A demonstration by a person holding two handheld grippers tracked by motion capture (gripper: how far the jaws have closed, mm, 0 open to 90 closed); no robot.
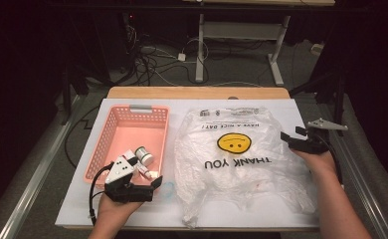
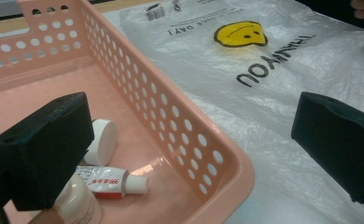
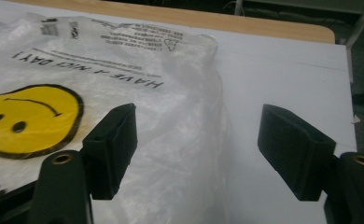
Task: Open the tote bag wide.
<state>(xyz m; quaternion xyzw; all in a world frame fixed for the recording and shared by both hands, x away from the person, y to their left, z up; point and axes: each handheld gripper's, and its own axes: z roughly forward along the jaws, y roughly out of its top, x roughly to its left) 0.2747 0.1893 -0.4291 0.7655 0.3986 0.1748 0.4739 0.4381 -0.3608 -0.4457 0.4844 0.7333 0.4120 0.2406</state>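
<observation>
A white tabletop [image 1: 281, 214] carries a pink basket [image 1: 113, 130] on its left part and a clear plastic bag [image 1: 242, 164] spread flat just beside it, printed with a yellow smiley face [image 1: 234, 142] and the words "THANK YOU", upside down from the person's side.

The left gripper [image 1: 149, 186] hovers at the near right corner of the basket, its fingers [image 2: 45, 149] spread wide and grasping nothing; in the left gripper view one finger is over the basket's inside and the other over the bag, with the basket's perforated wall [image 2: 171, 126] between them. Inside the basket, at its near end, lie a small white tube [image 2: 110, 182] with red print, a white round cap [image 2: 101, 140] and a pale bottle [image 2: 80, 203] partly hidden behind the finger.

The right gripper [image 1: 292, 134] is held at the right edge of the bag, pointing left, its fingers [image 3: 112, 149] also released and wide apart. In the right gripper view one finger sits over the bag's crinkled edge, the other over bare tabletop
</observation>
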